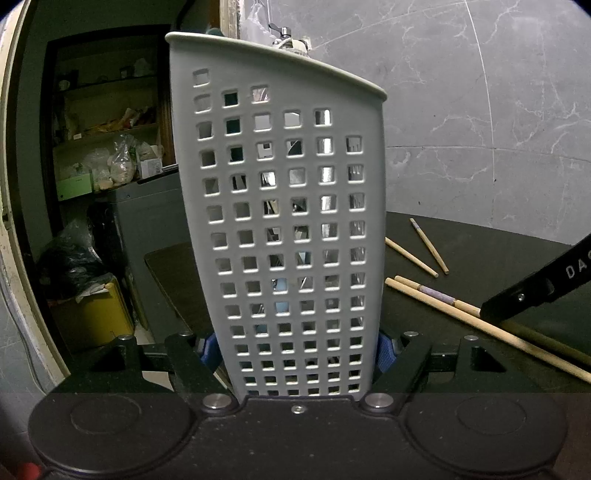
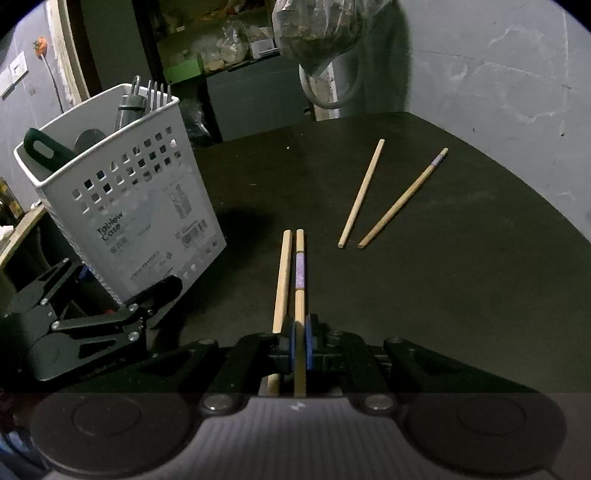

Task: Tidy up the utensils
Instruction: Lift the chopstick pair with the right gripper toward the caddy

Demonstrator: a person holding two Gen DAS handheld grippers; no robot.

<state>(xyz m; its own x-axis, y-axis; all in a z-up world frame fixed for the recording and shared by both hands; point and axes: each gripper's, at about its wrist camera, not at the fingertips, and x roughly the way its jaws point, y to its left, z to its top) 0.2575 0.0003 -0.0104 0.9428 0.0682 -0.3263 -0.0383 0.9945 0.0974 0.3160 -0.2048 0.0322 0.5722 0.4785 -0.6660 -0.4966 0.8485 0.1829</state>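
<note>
A grey perforated utensil caddy (image 1: 288, 221) fills the left wrist view, and my left gripper (image 1: 295, 354) is shut on its lower part, a blue pad on each side. In the right wrist view the caddy (image 2: 140, 229) stands tilted at the left and holds forks (image 2: 159, 94) and dark-handled tools. My right gripper (image 2: 301, 343) is shut on a chopstick with a purple band (image 2: 300, 280). A plain chopstick (image 2: 282, 280) lies right beside it, outside the pads on the left. Two more chopsticks (image 2: 362, 192) (image 2: 404, 197) lie apart farther back on the right.
The black table (image 2: 461, 295) ends at a grey marble wall on the right and behind. A plastic bag (image 2: 321, 29) hangs above the far edge. Beyond the table's left edge are cluttered shelves (image 1: 107, 147) and a yellow box (image 1: 92, 314) on the floor.
</note>
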